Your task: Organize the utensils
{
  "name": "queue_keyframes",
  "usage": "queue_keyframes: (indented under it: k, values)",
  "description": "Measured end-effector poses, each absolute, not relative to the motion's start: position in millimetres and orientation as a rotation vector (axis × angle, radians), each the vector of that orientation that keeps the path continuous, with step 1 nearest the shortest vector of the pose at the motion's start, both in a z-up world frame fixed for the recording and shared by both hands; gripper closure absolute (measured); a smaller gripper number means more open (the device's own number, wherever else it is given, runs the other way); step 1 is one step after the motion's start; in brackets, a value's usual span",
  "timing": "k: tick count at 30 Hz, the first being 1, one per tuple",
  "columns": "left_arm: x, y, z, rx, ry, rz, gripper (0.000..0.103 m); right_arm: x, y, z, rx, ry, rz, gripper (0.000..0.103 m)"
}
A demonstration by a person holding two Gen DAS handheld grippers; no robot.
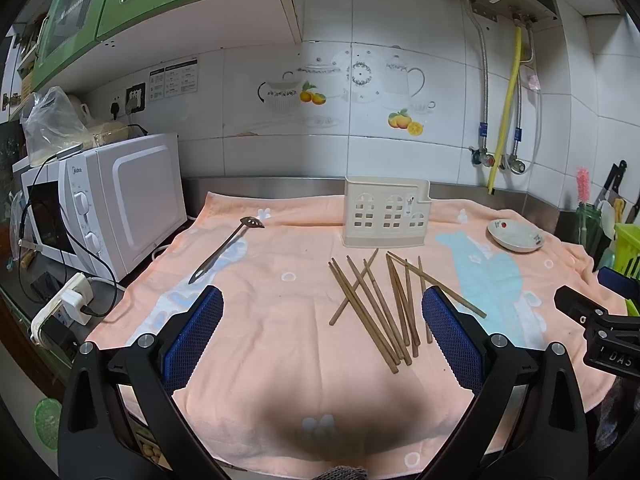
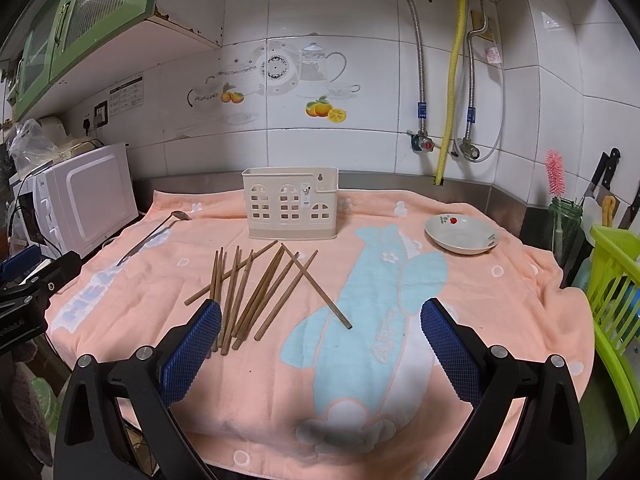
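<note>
Chopsticks (image 1: 376, 312), brown wooden ones in a loose crossed heap, lie on the peach-pink towel (image 1: 280, 344) between my two tongs: in my left tongs' view they sit just ahead of the right-hand blue pad, and in my right tongs' view they (image 2: 256, 292) lie just ahead of the left-hand pad. Starting farthest to my left, a white microwave oven (image 1: 120, 208) stands off the towel's edge, well beyond my left tongs' left finger. Next, ahead of that same finger, a long slotted metal spoon (image 1: 228, 246) lies flat on the towel, its bowl pointing toward the wall, apart from the heap. My left tongs (image 1: 322, 308) hang above the near part of the towel with the fingers (image 1: 196, 332) spread wide and nothing between them. Straight past the heap, near the tiled wall, a cream plastic utensil holder (image 1: 386, 214) with window-shaped cut-outs stands upright; I can't see into it. My right tongs (image 2: 320, 320) hover over the pale blue whale printed on the towel, fingers (image 2: 450, 344) likewise spread wide and holding nothing. Ahead of their right-hand finger, a shallow white saucer (image 2: 462, 236) with a small red motif rests on the towel, well apart from the chopsticks. Farthest right, beyond the towel's edge, stands a lime-green plastic rack (image 2: 612, 280).
</note>
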State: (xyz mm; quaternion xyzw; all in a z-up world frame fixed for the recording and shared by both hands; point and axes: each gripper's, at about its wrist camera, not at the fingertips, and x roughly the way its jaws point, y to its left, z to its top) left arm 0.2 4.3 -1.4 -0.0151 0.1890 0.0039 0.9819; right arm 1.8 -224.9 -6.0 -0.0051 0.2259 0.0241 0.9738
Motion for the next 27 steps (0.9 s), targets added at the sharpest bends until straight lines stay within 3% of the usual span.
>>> queue_keyframes:
  k: [27]
  values:
    - [2.0,3.9,-4.1,-0.027,0.39,0.008,0.005,4.1,-220.5,-9.8,-0.009,0.458,0.054,0.007]
